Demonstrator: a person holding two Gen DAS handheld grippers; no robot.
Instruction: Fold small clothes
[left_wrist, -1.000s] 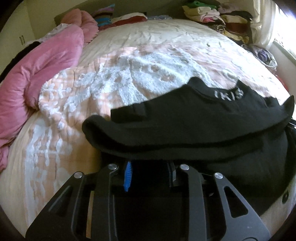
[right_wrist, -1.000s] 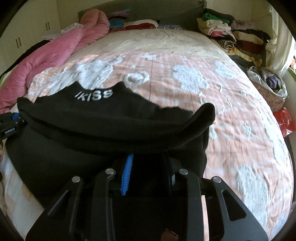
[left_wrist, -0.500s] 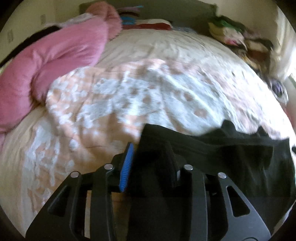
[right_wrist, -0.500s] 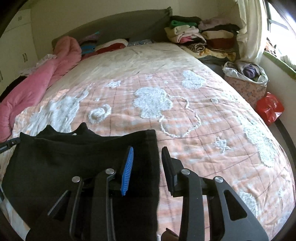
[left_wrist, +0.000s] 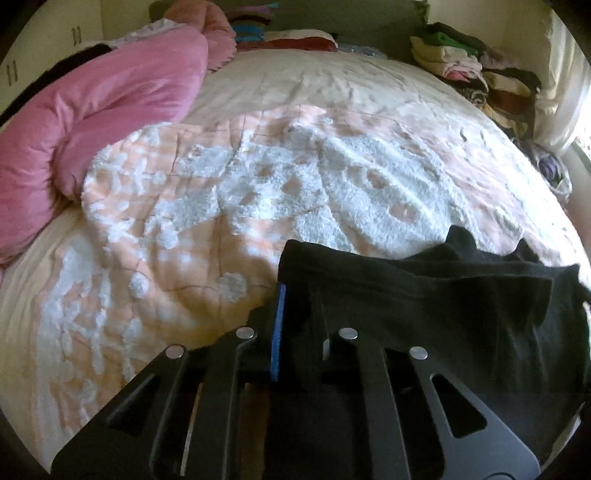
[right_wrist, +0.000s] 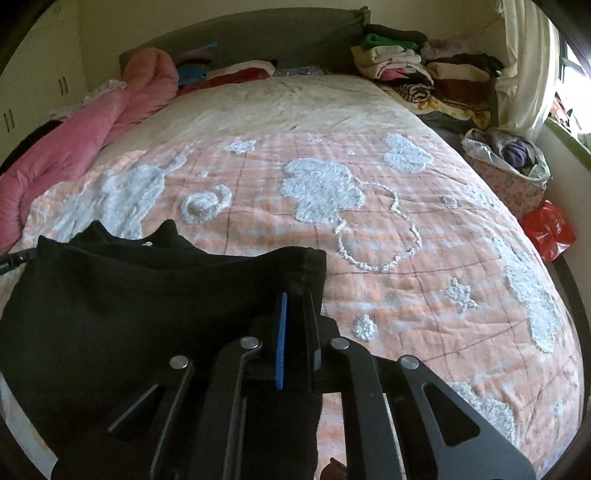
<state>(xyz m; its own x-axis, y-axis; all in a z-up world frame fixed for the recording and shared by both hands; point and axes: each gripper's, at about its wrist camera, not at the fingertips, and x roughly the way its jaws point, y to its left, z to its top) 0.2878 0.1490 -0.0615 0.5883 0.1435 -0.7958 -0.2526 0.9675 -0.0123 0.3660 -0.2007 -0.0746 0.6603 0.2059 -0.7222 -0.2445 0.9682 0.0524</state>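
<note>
A small black garment lies near the front edge of the bed, stretched between my two grippers. My left gripper is shut on its left corner. In the right wrist view the same garment spreads to the left, and my right gripper is shut on its right corner by the hem. The garment's neck edge shows as two small peaks at the far side. The cloth hides the fingertips of both grippers.
The bed carries a peach quilt with white tufted patterns. A pink duvet lies along the left side. Stacks of folded clothes sit at the far right corner. A bag of clothes and a red bag stand off the bed's right side.
The raised, draped garment has come down and now lies flatter on the quilt. My right gripper opened half a second ago and has closed again on the right corner. The left stayed shut.
</note>
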